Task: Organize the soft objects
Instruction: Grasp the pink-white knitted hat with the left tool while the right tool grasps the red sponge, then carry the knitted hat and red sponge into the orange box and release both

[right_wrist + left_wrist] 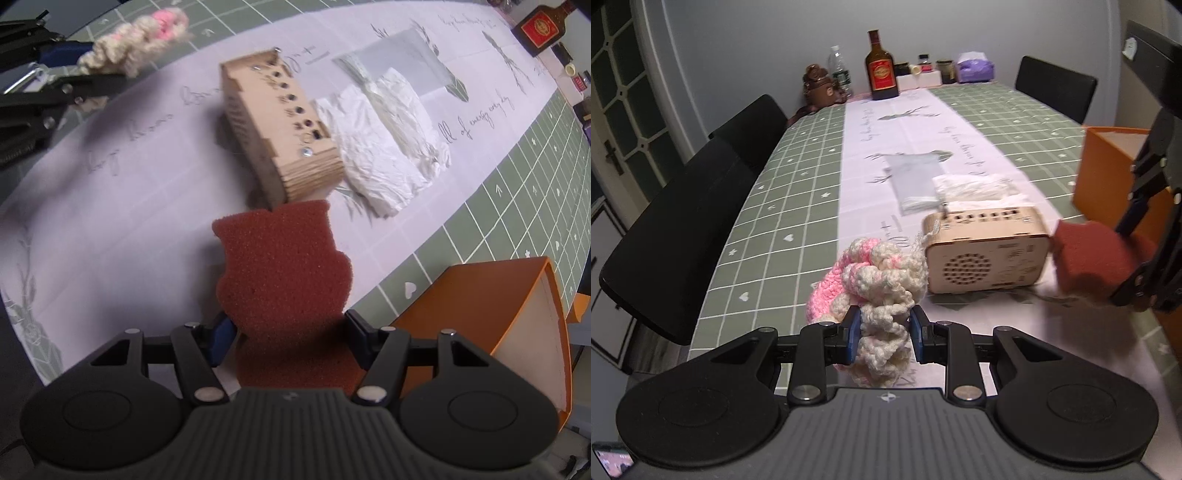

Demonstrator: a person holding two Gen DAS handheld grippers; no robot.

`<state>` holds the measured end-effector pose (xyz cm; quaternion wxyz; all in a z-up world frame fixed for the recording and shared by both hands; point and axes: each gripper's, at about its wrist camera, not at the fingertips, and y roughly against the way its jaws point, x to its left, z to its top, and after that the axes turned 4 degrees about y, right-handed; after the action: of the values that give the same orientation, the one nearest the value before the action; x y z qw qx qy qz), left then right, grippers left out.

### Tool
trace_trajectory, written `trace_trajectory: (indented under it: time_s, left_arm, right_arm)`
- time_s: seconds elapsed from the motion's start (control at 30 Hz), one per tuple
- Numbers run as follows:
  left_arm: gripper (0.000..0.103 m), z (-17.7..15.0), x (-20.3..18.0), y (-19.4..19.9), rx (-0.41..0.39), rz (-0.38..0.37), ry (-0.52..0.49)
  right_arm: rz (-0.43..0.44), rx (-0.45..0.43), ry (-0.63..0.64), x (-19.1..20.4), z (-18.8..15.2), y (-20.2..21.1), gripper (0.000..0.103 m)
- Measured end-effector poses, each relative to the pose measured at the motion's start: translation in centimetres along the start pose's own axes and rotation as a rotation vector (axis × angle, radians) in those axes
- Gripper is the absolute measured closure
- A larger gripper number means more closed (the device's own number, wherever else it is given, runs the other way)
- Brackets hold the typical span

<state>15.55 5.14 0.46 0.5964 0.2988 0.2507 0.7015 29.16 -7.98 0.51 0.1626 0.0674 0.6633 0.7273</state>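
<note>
The left gripper (pixel 884 334) pinches a crocheted scrunchie (pixel 879 284) at lower centre, while the right gripper (pixel 291 338) clamps a red sponge (pixel 284 273).

Porous red sponge (pixel 284 280), chunky crocheted yarn (pixel 882 291)

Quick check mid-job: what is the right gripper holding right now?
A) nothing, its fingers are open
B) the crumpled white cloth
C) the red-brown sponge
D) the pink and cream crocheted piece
C: the right gripper has its fingers closed on the red-brown sponge, while the crocheted piece is in the left gripper.
</note>
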Motion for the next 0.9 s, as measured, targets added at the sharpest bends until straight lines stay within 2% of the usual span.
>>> trace_trajectory:
  time_s: [0.2,0.47,0.67,0.9]
  left_arm:
    - [0.072,-0.7,-1.5,2.5,-0.011,-0.107,-0.016]
    - [0.072,-0.7,-3.3,5.3,-0.041,-0.160,-0.064]
    - [0.072,0.7,-5.2,7.3,-0.101,-0.200,-0.107]
    - [0.072,3.4,-9.1,8.2,-0.147,-0.273,-0.194]
  right_arm:
    - [-0.018,-0.058,0.023,2.5,-1.1,3.2,0.041]
    - [-0.095,-0.126,0.041,4.6,-3.0,7.4,0.041]
    - [-0.169,-0.156,0.012,4.2,-5.1,9.8,0.041]
    - [-0.226,-0.140,-0.074,1.4,-8.3,10.9,0.040]
